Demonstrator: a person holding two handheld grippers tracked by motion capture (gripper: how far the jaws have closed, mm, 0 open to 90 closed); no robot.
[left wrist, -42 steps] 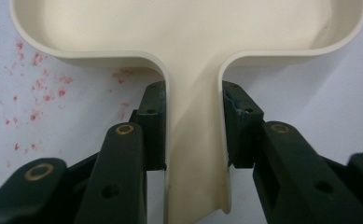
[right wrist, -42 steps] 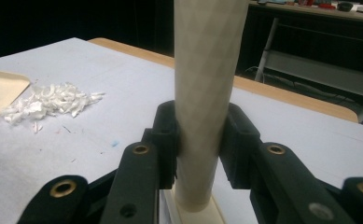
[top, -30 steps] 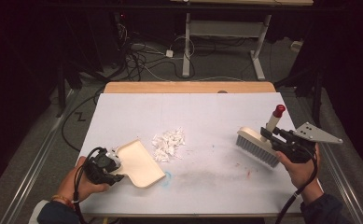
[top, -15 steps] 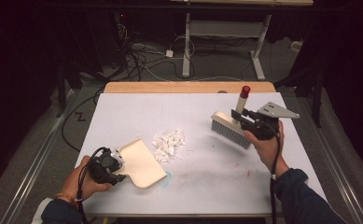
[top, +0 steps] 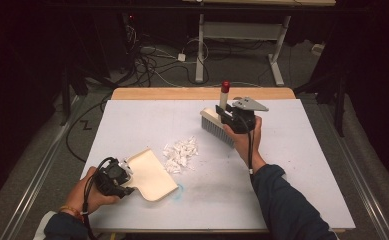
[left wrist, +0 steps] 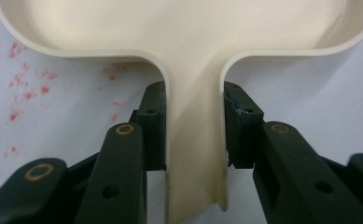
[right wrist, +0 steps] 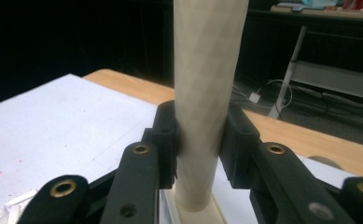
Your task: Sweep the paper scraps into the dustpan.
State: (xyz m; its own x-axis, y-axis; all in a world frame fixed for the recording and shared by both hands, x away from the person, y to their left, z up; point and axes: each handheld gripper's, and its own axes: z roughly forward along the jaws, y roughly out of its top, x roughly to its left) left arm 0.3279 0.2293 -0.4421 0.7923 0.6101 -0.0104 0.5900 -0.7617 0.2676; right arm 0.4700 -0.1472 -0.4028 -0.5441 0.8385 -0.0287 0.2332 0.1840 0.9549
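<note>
- High view: a white worktop point(top: 302, 165) with a wooden strip along its far edge.
- Near the front left, left tool point(top: 113, 177) in a hand, black cable looping off it.
- Shut tight on the handle of a cream dustpan point(top: 152, 172), one jaw on each side.
- Dustpan lying flat on the worktop, open mouth pointing toward the middle.
- Just past that mouth, a small heap of white paper scraps point(top: 180, 151), close to the lip but not inside the pan.
- A faint blue mark on the worktop beside the pan's near corner.
- Farther back and to the right, right tool point(top: 238, 120) in the other hand, grey three-cornered plate on top.
- Shut on the handle of a brush point(top: 217, 127), handle standing almost straight up with a red tip at the top.
- Grey bristles pointing down, low over the worktop; cannot tell if touching it.
- Brush on the far side of the scraps, well apart from the dustpan.
- Left gripper view: dustpan handle point(left wrist: 194, 140) squeezed between the two black jaws, pan spreading wide above, red specks on the worktop to the left.
- Right gripper view: pale brush handle point(right wrist: 206, 93) clamped between the jaws, white worktop and wooden edge behind, a few scraps at the bottom left corner.
</note>
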